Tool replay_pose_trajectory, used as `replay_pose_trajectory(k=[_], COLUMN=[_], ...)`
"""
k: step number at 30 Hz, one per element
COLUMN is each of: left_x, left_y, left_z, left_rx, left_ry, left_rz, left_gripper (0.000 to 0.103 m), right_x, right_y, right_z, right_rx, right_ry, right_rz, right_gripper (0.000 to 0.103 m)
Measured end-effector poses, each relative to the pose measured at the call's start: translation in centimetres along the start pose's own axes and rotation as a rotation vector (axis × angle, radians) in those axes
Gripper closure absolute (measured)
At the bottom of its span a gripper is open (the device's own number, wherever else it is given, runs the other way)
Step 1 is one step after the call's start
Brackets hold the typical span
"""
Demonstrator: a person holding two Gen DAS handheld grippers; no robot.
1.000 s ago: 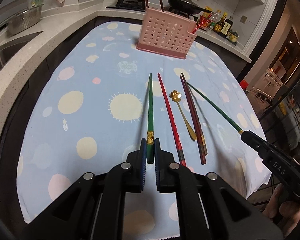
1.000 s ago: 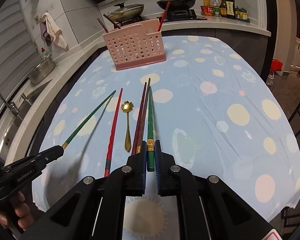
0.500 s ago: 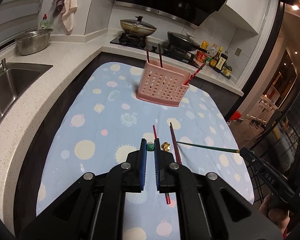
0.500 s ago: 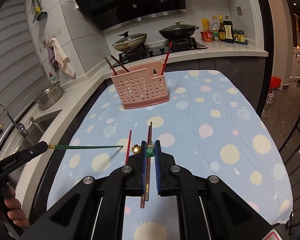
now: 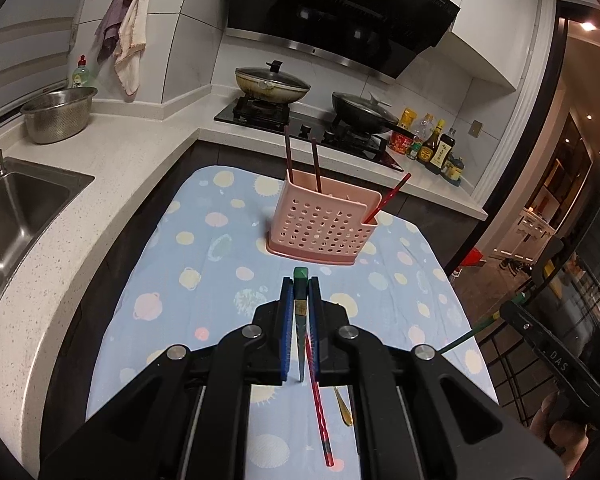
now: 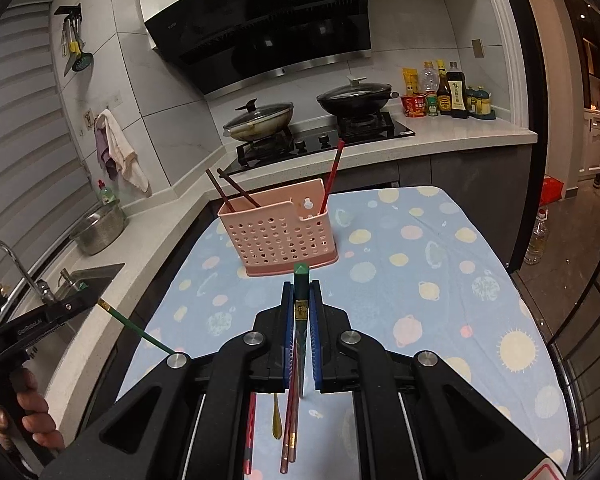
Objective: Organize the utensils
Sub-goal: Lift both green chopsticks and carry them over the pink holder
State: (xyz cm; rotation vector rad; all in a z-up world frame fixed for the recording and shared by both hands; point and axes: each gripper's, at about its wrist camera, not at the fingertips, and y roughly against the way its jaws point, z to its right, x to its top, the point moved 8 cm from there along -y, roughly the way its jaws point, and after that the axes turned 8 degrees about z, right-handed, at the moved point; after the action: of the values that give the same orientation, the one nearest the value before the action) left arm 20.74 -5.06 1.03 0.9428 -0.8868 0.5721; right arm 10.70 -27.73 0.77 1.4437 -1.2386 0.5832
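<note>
Each tool grips a green chopstick above the bench: left tool (image 5: 300, 308) clamps one (image 5: 300, 280), right tool (image 6: 301, 308) another (image 6: 301, 278); the pink holder (image 6: 278, 236) is probably just ahead.

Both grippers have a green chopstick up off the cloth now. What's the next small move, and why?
Probably carry both forward over the pink holder and tip the points down. Each gripper, left and right, is clamped near the butt of a green chopstick held in the air, and the holder already has chopsticks standing in its compartments, with open room between them.
</note>
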Motion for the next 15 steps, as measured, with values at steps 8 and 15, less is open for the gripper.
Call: replay_pose_trajectory(k=[8,15], left_x=[5.4,11.3], left_y=[-1.7,-3.2], left_z=[1.6,3.1], left_rx=[-0.026,-0.032], left_ry=[-0.028,-0.059], left_rz=[0.075,0.165], left_gripper=[0.096,0.096], right_x=[4.6,10.2], right_y=[-2.1,-4.7], right_z=[-0.1,-0.5], right_rx=[0.041,0.065], right_ry=[-0.027,-0.029], right_rz=[0.055,0.121], right_gripper=[0.096,0.096])
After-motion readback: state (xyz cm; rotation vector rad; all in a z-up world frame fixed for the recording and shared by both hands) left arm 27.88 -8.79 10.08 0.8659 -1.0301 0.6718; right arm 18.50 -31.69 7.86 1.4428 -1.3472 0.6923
